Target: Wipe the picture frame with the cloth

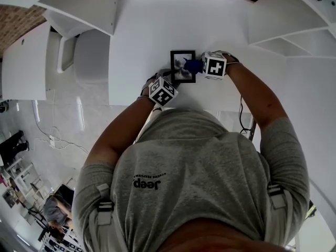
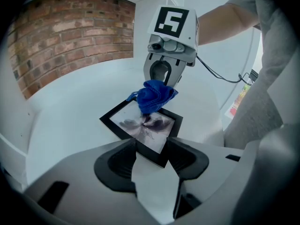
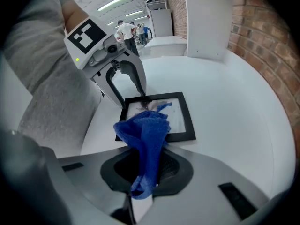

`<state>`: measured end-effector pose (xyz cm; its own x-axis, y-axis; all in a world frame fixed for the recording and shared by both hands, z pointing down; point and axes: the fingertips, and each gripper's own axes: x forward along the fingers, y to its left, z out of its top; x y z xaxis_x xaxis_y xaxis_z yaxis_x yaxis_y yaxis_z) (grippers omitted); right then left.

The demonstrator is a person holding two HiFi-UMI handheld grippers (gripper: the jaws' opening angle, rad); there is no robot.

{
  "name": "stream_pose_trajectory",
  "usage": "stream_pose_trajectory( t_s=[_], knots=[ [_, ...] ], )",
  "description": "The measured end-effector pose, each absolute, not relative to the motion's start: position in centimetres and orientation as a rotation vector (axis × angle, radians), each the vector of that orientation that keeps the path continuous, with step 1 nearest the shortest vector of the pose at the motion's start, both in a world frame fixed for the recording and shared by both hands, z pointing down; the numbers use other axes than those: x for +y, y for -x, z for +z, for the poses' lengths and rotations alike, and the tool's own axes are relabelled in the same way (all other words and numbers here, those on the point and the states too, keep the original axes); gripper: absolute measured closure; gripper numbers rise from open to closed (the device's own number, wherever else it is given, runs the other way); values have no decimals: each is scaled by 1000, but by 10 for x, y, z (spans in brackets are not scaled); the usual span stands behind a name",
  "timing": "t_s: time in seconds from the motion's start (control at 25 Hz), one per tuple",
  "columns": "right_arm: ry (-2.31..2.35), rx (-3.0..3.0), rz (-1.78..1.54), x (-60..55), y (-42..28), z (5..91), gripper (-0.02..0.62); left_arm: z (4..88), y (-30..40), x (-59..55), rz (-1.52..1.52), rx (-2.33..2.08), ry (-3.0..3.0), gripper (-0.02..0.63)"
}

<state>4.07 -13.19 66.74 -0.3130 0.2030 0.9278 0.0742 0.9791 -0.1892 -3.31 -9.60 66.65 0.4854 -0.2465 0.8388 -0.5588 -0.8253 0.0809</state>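
Nearest to me, my right gripper is clamped on the blue cloth. The cloth runs up from between the 2 jaws and bunches into a wad over the near edge of the picture frame. In the left gripper view that wad touches the glass near the middle of the picture.

My left gripper is closed on 1 corner of the frame, with the black moulding pinched between its jaws. The frame is black, holds a pale print with a dark smudgy shape, and lies on the white table in front of the person in the grey T-shirt. In the head view the left gripper's marker cube sits at the frame's near-left corner and the right one's just to its right, with the cloth between that cube and the frame.

Past the table I see a brick wall and white shelves. Far back in the right gripper view, people stand under strip lights.
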Motion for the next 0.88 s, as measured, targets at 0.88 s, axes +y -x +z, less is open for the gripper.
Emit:
stream_pose_trajectory(
  t_s=[0.88],
  knots=[
    [157,-1918,120,-130,-38,670,538,658,44,-194,1155,-783,-2420,463]
  ],
)
